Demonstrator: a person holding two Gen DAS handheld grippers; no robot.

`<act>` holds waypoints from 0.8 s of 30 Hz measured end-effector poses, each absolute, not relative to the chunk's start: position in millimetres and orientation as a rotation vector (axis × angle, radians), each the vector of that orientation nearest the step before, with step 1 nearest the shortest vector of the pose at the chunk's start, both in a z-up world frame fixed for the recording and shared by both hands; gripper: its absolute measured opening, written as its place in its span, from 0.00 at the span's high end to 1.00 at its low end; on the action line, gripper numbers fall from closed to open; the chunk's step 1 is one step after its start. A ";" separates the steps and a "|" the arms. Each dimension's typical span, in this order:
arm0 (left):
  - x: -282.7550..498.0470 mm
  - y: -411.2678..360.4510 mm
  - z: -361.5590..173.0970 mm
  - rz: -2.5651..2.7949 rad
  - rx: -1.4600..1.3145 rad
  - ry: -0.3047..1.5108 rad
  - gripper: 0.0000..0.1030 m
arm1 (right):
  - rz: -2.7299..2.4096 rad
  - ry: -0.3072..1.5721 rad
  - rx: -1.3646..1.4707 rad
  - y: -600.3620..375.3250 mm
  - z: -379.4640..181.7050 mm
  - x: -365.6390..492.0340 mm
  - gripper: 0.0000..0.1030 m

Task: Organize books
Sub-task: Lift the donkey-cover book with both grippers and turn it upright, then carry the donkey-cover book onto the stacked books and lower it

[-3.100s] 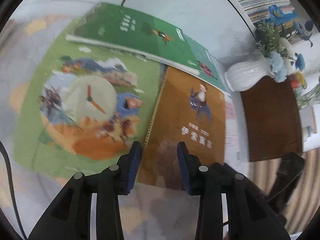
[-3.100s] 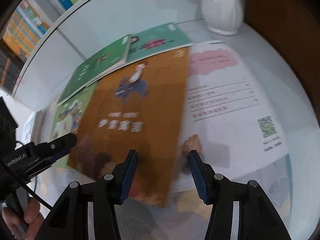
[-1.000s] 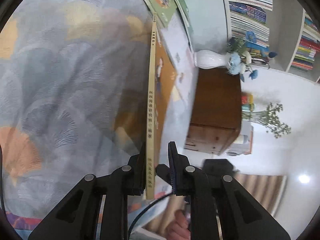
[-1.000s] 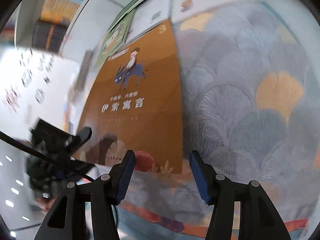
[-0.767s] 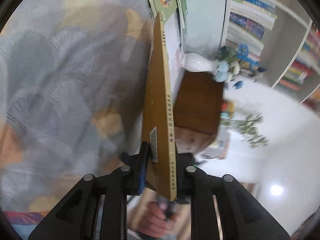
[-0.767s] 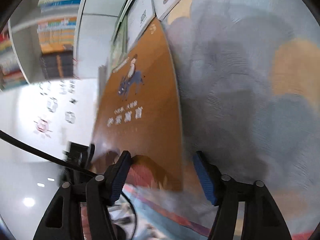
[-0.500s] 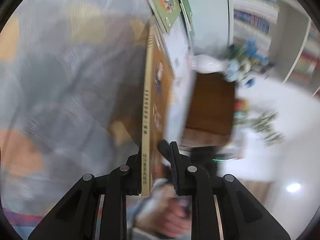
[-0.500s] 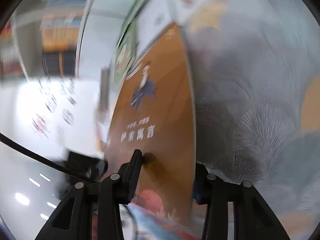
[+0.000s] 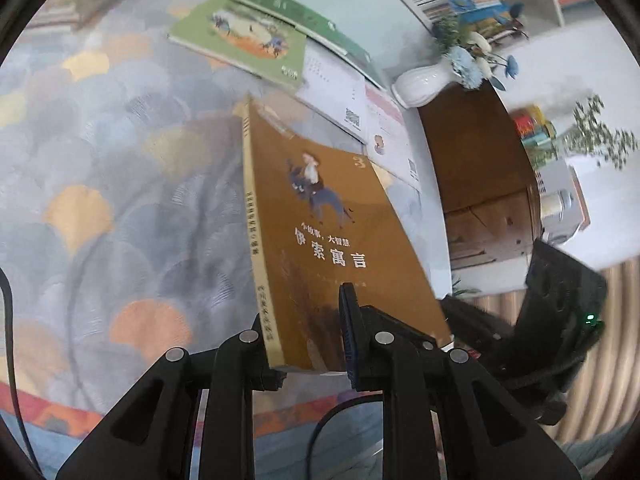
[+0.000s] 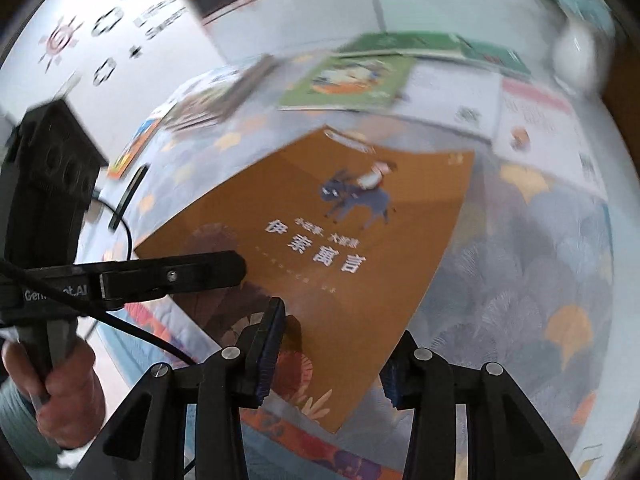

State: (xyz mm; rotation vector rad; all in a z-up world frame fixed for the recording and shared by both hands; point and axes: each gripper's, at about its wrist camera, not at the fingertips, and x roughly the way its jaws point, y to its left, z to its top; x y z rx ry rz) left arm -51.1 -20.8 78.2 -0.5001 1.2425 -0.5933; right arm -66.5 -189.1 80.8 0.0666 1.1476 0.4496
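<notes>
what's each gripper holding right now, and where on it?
Both grip the brown book. The left gripper pinches its near bottom corner at the spine. The right gripper has just closed across the bottom edge, nearer the open side.

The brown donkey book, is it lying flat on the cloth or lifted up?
Lifted up: the brown donkey book is tilted above the cloth, clamped in both grippers.

The brown book (image 9: 320, 220), flat before, now hangs lifted between both claws.
</notes>
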 end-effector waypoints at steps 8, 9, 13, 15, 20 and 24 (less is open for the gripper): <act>-46.9 66.0 109.7 -0.582 -0.545 1.151 0.82 | 0.519 1.052 0.090 -121.9 123.1 -47.2 0.59; -44.2 78.2 114.7 -0.582 -0.555 1.136 0.82 | 0.531 1.033 0.091 -107.5 129.5 -39.6 0.59; -18.9 130.2 137.4 -0.574 -0.554 1.060 0.82 | 0.553 0.985 0.077 -59.9 145.0 -14.8 0.59; -4.9 153.5 143.4 -0.577 -0.552 1.036 0.82 | 0.556 0.957 0.067 -34.2 152.9 2.4 0.59; 45.4 212.8 151.6 -0.565 -0.516 0.989 0.82 | 0.548 0.907 0.030 30.0 161.2 51.4 0.59; 89.3 252.3 143.6 -0.542 -0.500 0.981 0.82 | 0.534 0.928 0.045 73.5 148.6 96.4 0.58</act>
